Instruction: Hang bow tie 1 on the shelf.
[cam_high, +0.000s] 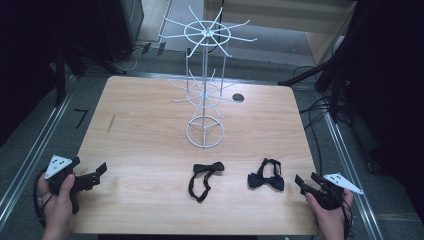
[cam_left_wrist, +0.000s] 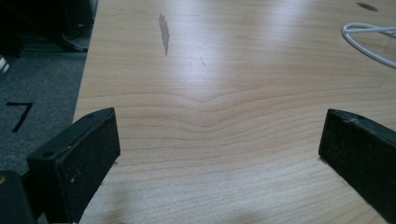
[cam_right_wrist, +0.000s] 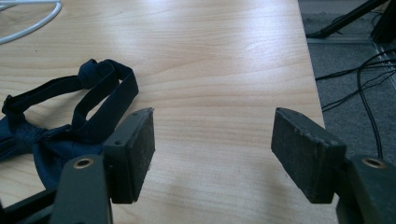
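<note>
Dark navy fabric bow tie (cam_high: 266, 176): flat at table's 5 o'clock, within reach of right gripper (cam_high: 302, 183), jaws apart, empty. Left gripper (cam_high: 100, 171), 8 o'clock: likewise parted, idle.

The desk (cam_high: 150, 130) is seen from above, looking forward. Low over it, each gripper view is aimed along the wood. The rack (cam_high: 205, 80) base is shared by all three.

Bare surface (cam_high: 140, 135) across the whole left half, from left edge to middle. White wire rack (cam_high: 205, 80) upright at centre toward the far edge, arms spreading overhead. Two bow ties near the front edge: black bow tie (cam_high: 205, 177) at centre, navy bow tie (cam_high: 267, 176) rightward, an open lane between them. Bare strip along the right edge.
</note>
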